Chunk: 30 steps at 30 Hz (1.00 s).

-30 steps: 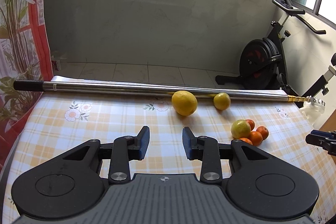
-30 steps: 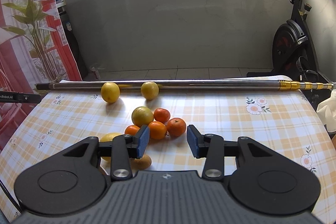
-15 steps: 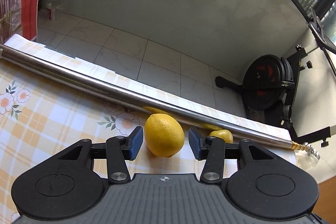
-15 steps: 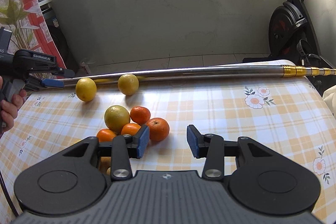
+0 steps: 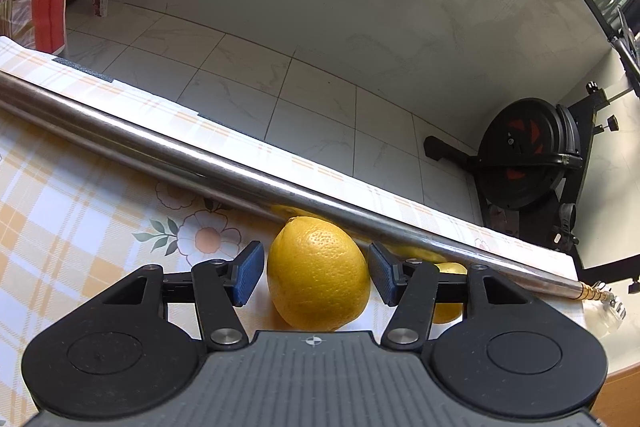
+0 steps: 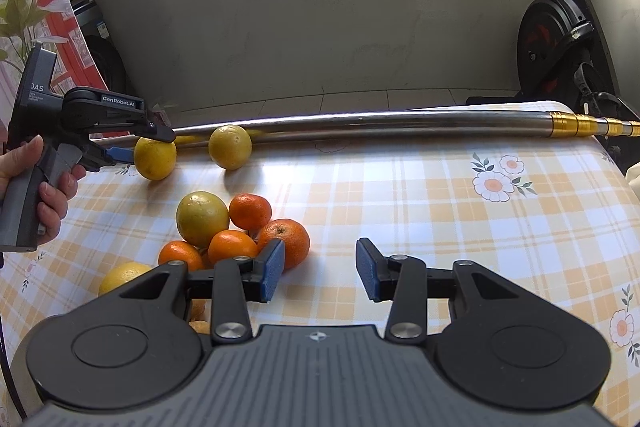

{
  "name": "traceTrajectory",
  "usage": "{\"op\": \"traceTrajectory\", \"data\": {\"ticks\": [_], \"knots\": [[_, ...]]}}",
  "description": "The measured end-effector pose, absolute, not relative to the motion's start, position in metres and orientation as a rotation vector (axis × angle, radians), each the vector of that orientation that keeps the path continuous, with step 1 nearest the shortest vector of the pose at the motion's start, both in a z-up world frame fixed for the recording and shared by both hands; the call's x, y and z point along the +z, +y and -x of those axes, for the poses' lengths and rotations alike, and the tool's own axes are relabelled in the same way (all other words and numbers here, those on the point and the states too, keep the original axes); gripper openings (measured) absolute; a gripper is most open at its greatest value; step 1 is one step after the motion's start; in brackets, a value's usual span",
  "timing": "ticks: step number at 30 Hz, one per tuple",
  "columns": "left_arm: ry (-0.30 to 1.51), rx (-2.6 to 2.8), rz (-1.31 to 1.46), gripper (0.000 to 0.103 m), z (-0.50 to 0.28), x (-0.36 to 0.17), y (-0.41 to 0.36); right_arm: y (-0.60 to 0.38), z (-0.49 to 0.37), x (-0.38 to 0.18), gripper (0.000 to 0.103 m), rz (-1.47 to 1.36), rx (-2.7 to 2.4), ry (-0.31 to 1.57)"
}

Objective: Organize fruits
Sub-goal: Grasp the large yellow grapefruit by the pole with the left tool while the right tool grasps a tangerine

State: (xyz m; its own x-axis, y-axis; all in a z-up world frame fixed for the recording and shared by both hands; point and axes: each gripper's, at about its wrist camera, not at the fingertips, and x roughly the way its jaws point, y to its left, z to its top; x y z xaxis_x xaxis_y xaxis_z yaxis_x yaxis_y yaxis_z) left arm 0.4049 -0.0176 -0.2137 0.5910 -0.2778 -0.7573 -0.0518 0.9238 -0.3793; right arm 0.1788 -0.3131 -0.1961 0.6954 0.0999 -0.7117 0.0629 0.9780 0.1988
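Note:
A large yellow lemon lies on the checked tablecloth between the open jaws of my left gripper; small gaps show on both sides. It also shows in the right wrist view with the left gripper around it. A second yellow fruit lies beside it by the pole. A pile of a greenish-yellow fruit and several oranges lies in the middle. My right gripper is open and empty, just right of the pile.
A long steel pole lies along the table's far edge, just behind the lemon. Another yellow fruit lies near the front left. An exercise bike stands on the floor beyond the table.
My left gripper has moved forward so the lemon now sits deep between its jaws. My right gripper has shifted slightly right of the orange pile.

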Motion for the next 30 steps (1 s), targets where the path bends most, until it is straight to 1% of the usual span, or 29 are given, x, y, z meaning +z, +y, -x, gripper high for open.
{"op": "traceTrajectory", "data": {"ticks": [7,16,22,28,30], "knots": [[0.949,-0.173,0.348,0.058,-0.405,-0.223,-0.029,-0.308,-0.196,-0.204,0.043,-0.194,0.058,0.821],[0.922,-0.228,0.230,0.057,-0.370,-0.219,-0.016,-0.305,-0.219,-0.215,0.043,-0.251,0.085,0.847],[0.873,-0.282,0.181,0.057,-0.337,-0.205,-0.002,-0.304,-0.224,-0.221,0.043,-0.321,0.098,0.868],[0.824,-0.326,0.135,0.057,-0.304,-0.176,0.004,-0.307,-0.223,-0.224,0.044,-0.381,0.098,0.879],[0.812,-0.340,0.125,0.057,-0.294,-0.166,0.005,-0.307,-0.223,-0.225,0.041,-0.401,0.105,0.881]]}}
